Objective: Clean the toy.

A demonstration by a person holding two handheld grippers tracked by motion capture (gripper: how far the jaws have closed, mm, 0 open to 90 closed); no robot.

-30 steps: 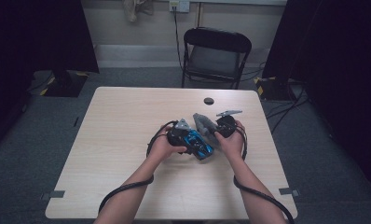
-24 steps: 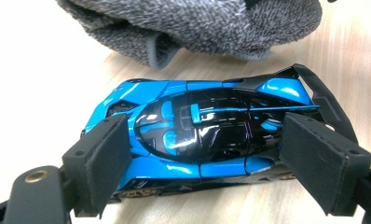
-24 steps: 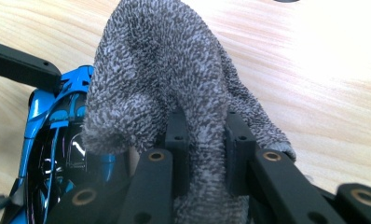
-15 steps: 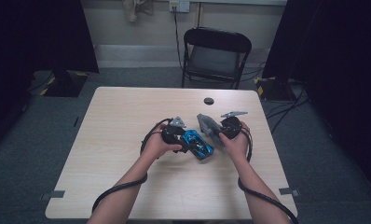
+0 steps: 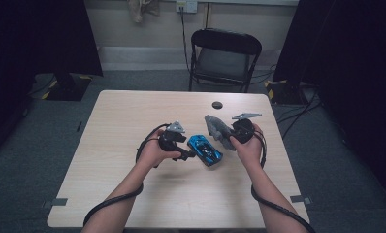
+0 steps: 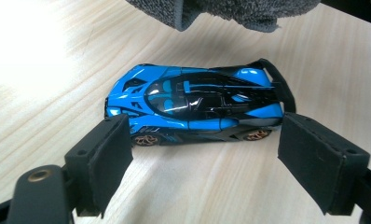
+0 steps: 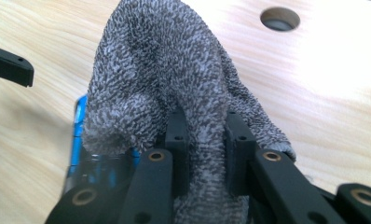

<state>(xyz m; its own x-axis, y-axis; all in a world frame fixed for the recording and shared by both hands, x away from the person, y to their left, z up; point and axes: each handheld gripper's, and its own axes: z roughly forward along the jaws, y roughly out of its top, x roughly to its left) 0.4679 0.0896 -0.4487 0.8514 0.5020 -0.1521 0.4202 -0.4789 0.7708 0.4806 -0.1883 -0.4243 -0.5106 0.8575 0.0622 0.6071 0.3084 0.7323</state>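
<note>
A blue and black toy car (image 5: 205, 149) lies on the wooden table (image 5: 133, 111), side-on to my left gripper (image 6: 193, 102). My left gripper (image 5: 188, 155) is just left of the car, and its open jaws (image 6: 207, 144) stand wide on the near side of the car without pressing on it. My right gripper (image 5: 226, 136) is shut on a grey terry cloth (image 5: 215, 127). The cloth (image 7: 160, 70) bulges up from between the pads and hangs just above the car's far side. A strip of the car (image 7: 79, 126) peeks out under it.
A round cable hole (image 5: 217, 105) is set in the table behind the cloth. A black folding chair (image 5: 225, 53) stands beyond the far edge. Cables trail from both grippers along the forearms. Bare tabletop lies to the left and toward the near edge.
My left hand has drawn back to the left and up, off the car. My right hand has lifted the cloth slightly. The car has shifted a little to the left.
</note>
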